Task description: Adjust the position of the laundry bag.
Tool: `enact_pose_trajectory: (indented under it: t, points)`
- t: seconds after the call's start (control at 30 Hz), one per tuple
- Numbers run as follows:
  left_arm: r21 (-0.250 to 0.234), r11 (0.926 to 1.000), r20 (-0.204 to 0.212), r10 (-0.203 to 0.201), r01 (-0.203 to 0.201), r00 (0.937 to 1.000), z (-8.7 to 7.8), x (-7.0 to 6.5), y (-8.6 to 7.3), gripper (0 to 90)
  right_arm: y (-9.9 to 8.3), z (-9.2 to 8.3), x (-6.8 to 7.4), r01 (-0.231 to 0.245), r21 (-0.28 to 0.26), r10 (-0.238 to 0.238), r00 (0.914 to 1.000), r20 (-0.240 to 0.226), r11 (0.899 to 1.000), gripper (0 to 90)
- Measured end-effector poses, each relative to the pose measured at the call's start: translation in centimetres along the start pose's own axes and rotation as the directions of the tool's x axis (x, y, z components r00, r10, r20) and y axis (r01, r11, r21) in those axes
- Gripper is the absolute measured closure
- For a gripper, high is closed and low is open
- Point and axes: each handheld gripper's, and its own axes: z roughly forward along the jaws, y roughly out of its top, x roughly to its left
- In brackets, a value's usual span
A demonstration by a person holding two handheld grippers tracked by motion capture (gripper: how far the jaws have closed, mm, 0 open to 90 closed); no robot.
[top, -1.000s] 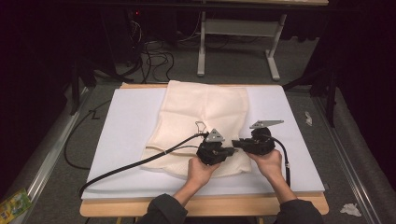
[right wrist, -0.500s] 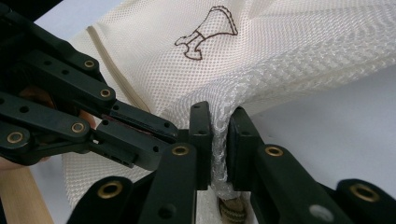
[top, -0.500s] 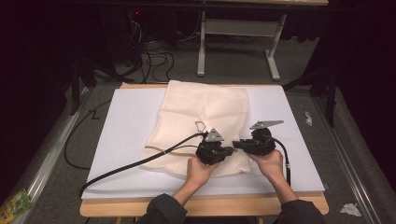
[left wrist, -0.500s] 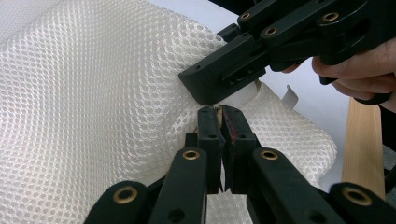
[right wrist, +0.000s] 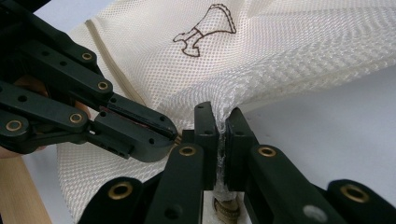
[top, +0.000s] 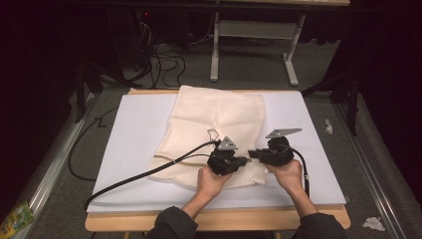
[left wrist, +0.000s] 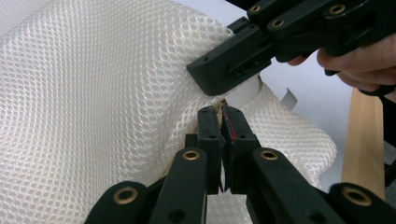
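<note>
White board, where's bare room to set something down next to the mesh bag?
The white board lies bare left of the mesh bag, and in a narrower strip right of it. The near edge is crowded: left hand-held gripper, right hand-held gripper, trailing cable.

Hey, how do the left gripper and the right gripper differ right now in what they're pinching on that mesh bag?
The left gripper pinches the mesh bag at a tan zipper end; the right gripper, whose jaws have just been closing, pinches plain mesh. In the high view the left sits on the bag, the right at its edge. Both are shut on it.
</note>
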Motion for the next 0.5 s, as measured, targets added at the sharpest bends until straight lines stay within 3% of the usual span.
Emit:
enact_pose_trajectory:
  t: [0.33,0.5]
  points:
    - [0.001,0.9999,-0.022,0.017,-0.017,0.9996,-0.59,-0.13,0.27,87.7,0.09,0.0,0.29,0.025,0.006,-0.025,0.9997,0.005,1.0,88.5]
    - [0.038,0.9988,-0.035,0.032,-0.031,0.9989,-0.33,-0.45,-0.17,87.9,0.1,0.12,0.33,0.028,0.008,-0.029,0.9995,0.016,1.0,88.5]
